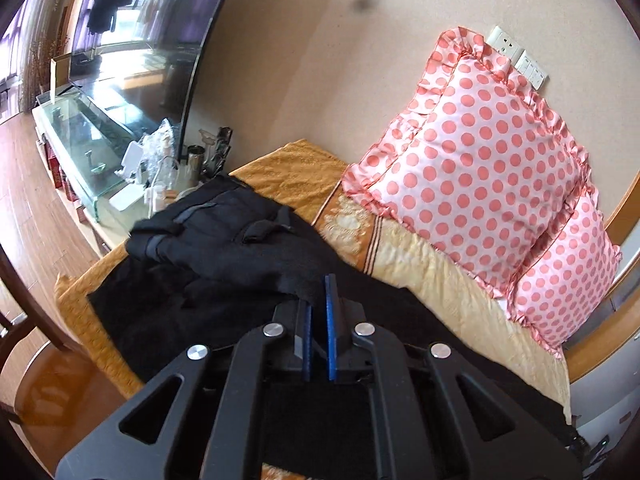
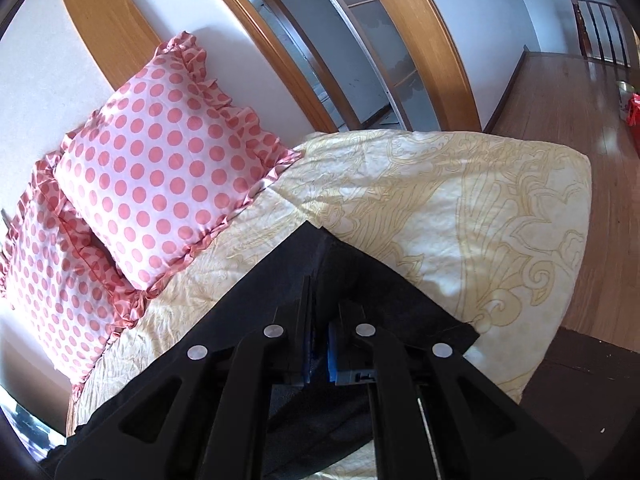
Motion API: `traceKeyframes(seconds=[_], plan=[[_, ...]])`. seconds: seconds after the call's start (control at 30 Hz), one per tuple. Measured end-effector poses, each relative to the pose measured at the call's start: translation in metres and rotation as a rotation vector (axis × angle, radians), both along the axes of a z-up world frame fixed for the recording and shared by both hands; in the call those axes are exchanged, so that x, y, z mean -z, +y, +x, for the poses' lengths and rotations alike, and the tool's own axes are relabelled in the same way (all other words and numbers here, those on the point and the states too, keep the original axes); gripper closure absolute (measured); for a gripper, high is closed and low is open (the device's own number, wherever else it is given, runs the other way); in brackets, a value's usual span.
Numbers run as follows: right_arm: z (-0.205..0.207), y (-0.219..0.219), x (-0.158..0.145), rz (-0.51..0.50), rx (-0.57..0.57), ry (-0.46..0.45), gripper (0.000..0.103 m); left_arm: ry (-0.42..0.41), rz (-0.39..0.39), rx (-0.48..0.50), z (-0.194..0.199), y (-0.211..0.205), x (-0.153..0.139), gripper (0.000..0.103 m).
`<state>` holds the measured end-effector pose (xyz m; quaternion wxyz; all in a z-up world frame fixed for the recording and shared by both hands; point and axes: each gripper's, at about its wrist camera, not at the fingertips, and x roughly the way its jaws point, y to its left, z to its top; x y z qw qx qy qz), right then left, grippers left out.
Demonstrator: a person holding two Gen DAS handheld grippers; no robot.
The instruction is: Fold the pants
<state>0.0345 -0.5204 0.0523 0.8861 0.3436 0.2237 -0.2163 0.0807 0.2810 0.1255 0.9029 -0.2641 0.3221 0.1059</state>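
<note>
Black pants (image 1: pixel 224 248) lie on the bed, the waist end bunched and folded over toward the far left in the left wrist view. My left gripper (image 1: pixel 318 292) is shut on a fold of the black cloth, which rises between its blue pads. In the right wrist view the pants (image 2: pixel 360 280) show as a flat black corner over the cream bedspread (image 2: pixel 420 200). My right gripper (image 2: pixel 320 300) is shut on that cloth, with fabric pinched between the pads and draped under the jaws.
Two pink polka-dot pillows (image 1: pixel 480 168) lean on the wall at the bed's head. An orange towel (image 1: pixel 288 172) covers the far end. A glass cabinet (image 1: pixel 80 144) with clutter stands past the bed. Wooden floor (image 2: pixel 560 100) lies to the right.
</note>
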Motion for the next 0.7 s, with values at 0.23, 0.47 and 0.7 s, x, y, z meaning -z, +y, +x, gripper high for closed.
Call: traceKeyframes(seconds=[0.23, 0.47, 0.7], plan=[[-0.005, -0.006, 0.017, 0.025, -0.002, 0.068, 0.098, 0.115, -0.041, -0.063, -0.050, 0.006, 0.095, 0.095], [-0.005, -0.010, 0.028, 0.048, -0.014, 0.098, 0.098, 0.031, 0.052, -0.171, -0.066, 0.013, 0.067, 0.045], [0.005, -0.014, 0.032, 0.049, -0.042, 0.137, 0.098, 0.078, 0.018, -0.213, -0.051, 0.034, 0.075, 0.050]])
